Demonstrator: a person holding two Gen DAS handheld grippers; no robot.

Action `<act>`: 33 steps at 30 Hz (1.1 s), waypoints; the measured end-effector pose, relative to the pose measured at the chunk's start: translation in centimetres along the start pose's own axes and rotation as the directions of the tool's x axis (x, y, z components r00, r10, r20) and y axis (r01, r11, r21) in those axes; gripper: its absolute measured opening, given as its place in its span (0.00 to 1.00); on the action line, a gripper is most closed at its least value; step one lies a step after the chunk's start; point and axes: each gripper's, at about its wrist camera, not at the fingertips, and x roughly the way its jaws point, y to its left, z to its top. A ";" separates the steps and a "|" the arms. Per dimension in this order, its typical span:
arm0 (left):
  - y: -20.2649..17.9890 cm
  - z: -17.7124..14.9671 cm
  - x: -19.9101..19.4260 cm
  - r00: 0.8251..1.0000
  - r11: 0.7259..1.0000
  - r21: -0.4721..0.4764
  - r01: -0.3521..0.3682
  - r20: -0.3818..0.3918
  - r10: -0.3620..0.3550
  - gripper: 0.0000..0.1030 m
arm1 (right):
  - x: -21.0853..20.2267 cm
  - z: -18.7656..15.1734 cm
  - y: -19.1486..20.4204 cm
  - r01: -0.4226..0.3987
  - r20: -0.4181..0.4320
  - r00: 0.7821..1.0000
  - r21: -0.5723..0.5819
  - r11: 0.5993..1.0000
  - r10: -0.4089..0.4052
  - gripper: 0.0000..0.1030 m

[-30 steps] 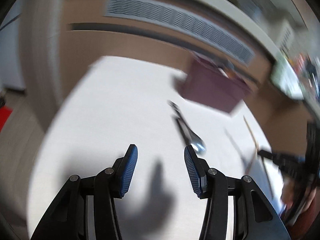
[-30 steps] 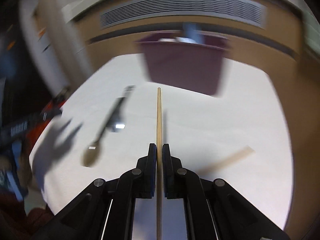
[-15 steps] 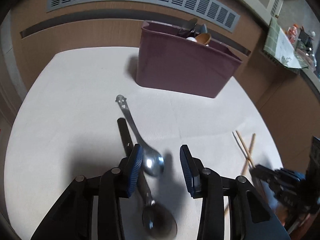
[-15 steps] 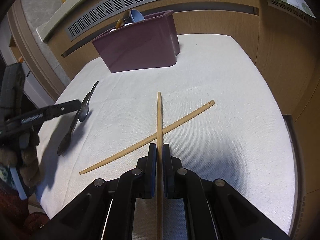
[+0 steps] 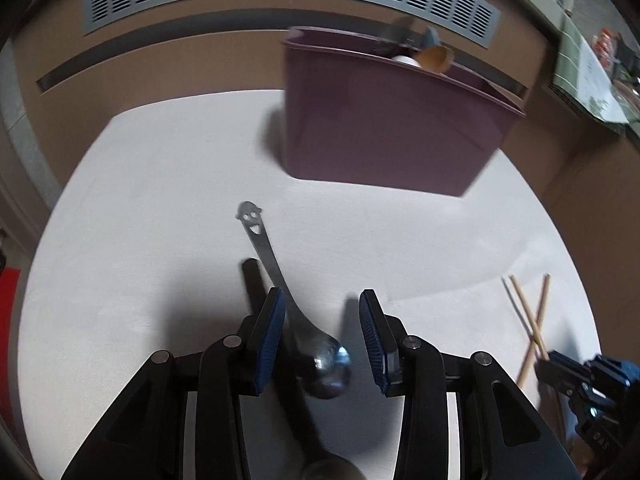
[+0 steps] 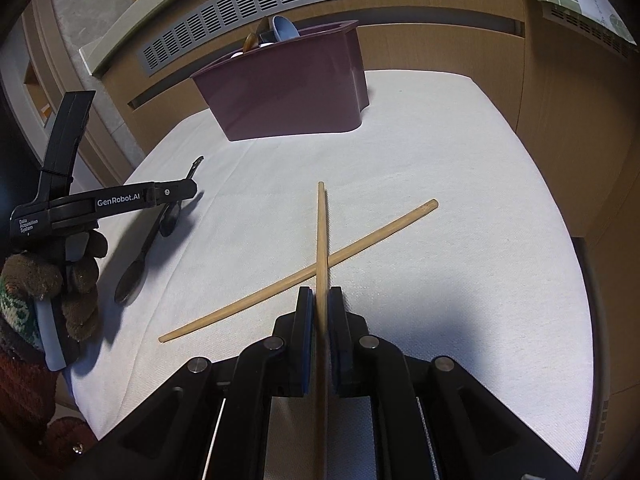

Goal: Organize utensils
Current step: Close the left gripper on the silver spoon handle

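Left gripper (image 5: 322, 334) jaws partly open after closing in, straddling the metal spoon (image 5: 298, 322) on the white cloth (image 5: 160, 208), pads not touching it; black spoon (image 6: 138, 258) lies beside. Right gripper (image 6: 320, 320) jaws just eased open slightly around a wooden chopstick (image 6: 321, 224), which crosses the second chopstick (image 6: 376, 236). Maroon utensil bin (image 6: 288, 96) stands farther back.
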 end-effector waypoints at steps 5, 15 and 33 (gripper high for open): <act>-1.3 -1.3 -0.3 0.993 0.989 0.089 0.118 -0.041 -0.115 0.35 | -0.1 0.0 0.0 -0.006 -0.003 1.000 0.008 1.000 0.006 0.08; -0.3 -0.3 -0.1 0.990 0.992 0.030 0.123 -0.068 -0.120 0.35 | -0.1 0.1 0.2 0.011 -0.002 1.000 0.000 1.000 -0.011 0.08; -2.5 -0.8 0.1 0.993 0.981 0.167 0.097 -0.080 -0.085 0.12 | -0.5 3.6 0.8 -0.017 -0.014 1.000 -0.141 0.990 0.016 0.11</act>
